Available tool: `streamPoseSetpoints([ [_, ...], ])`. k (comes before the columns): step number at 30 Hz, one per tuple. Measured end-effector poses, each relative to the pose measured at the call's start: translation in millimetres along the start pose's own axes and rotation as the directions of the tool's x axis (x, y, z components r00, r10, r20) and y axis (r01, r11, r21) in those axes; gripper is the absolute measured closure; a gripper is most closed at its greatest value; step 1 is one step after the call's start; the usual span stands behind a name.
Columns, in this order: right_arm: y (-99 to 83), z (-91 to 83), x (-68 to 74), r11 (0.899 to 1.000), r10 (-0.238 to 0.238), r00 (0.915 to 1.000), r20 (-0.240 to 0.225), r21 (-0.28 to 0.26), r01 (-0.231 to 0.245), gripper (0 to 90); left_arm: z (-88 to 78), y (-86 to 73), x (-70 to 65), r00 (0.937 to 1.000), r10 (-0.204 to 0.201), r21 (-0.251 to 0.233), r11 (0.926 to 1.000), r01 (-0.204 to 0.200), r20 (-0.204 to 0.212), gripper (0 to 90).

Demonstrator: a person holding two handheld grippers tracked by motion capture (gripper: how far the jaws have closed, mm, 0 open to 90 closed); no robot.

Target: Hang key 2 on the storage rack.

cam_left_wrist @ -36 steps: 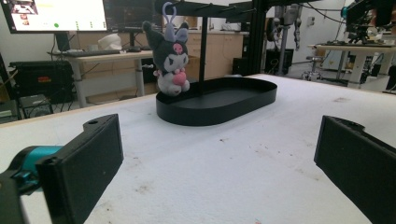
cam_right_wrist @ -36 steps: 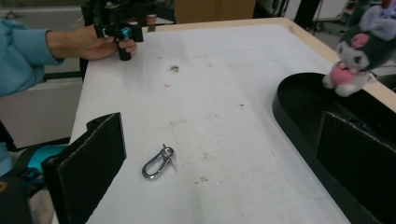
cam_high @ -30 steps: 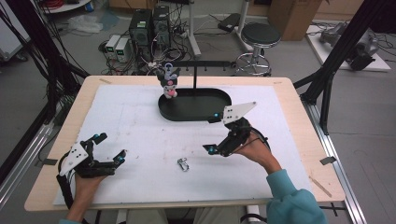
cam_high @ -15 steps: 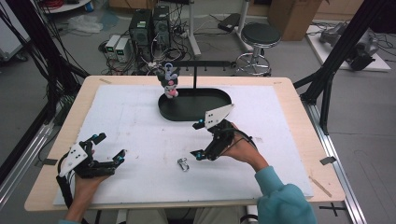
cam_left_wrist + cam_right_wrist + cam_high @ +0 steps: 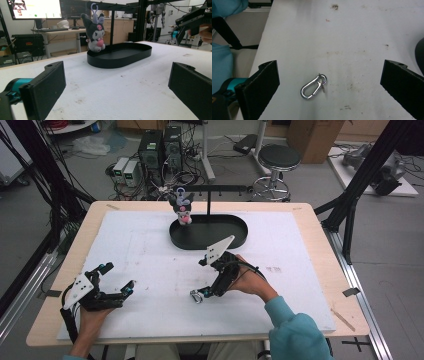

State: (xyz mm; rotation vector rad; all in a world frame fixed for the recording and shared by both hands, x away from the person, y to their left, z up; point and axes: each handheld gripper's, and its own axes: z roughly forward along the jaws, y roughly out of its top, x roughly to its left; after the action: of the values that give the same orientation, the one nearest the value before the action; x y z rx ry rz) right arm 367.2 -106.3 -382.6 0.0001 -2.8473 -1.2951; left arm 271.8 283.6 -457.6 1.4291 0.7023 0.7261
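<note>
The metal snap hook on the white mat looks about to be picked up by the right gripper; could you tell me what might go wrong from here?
The snap hook lies flat on the white mat, so the open right gripper may close over it and miss, or press into the mat. It is smooth and small, with a loose ring at one end, so a pinch there could let it swing or slip. It also sits off centre between the jaws, so one may push it aside.

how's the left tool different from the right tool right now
The left tool rests low near the table's front left edge with bare white board between its jaws; the right tool is tipped down over a metal snap hook, which lies between its jaws untouched. The left tool faces the plush toy and black tray; the right faces the person's edge. Both are open.
</note>
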Motion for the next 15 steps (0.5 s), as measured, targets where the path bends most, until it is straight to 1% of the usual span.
streamPoseSetpoints([
  [3, -0.8, 4.8, -0.8, 1.000, -0.004, 0.9999, -0.013, 0.022, 0.004, 4.1, 0.0, 0.0, 0.0, 1.0000, 0.000, 0.000, 1.0000, 0.000, 0.000, 1.7],
  [7, -0.9, 12.4, -1.3, 0.999, -0.011, 0.9998, -0.015, 0.051, 0.012, 4.1, 0.0, 0.0, 0.0, 1.0000, -0.001, 0.000, 1.0000, 0.001, 0.000, 1.7],
  [10, -0.8, 17.7, -1.1, 0.997, -0.019, 0.9996, -0.023, 0.073, 0.021, 5.0, 0.0, 0.0, 0.0, 1.0000, -0.001, 0.000, 1.0000, 0.001, 0.000, 1.7],
  [11, -1.0, 19.4, -0.7, 0.996, -0.018, 0.9993, -0.032, 0.084, 0.021, 5.5, 0.0, 0.0, 0.0, 1.0000, -0.001, 0.001, 1.0000, 0.001, 0.001, 1.7],
  [13, -1.1, 23.3, 0.0, 0.994, -0.033, 0.9986, -0.041, 0.108, 0.037, 6.4, 0.1, 0.0, -0.3, 1.0000, 0.001, 0.000, 1.0000, -0.001, 0.000, 1.7],
  [14, -1.5, 24.8, 0.1, 0.992, -0.037, 0.9980, -0.052, 0.117, 0.043, 7.8, 0.1, 0.0, -0.3, 1.0000, 0.002, 0.000, 1.0000, -0.002, -0.001, 1.7],
  [15, -1.9, 25.7, 0.4, 0.991, -0.035, 0.9973, -0.065, 0.128, 0.043, 12.0, 0.0, 0.0, -0.2, 1.0000, 0.002, 0.001, 1.0000, -0.002, -0.001, 1.7],
])
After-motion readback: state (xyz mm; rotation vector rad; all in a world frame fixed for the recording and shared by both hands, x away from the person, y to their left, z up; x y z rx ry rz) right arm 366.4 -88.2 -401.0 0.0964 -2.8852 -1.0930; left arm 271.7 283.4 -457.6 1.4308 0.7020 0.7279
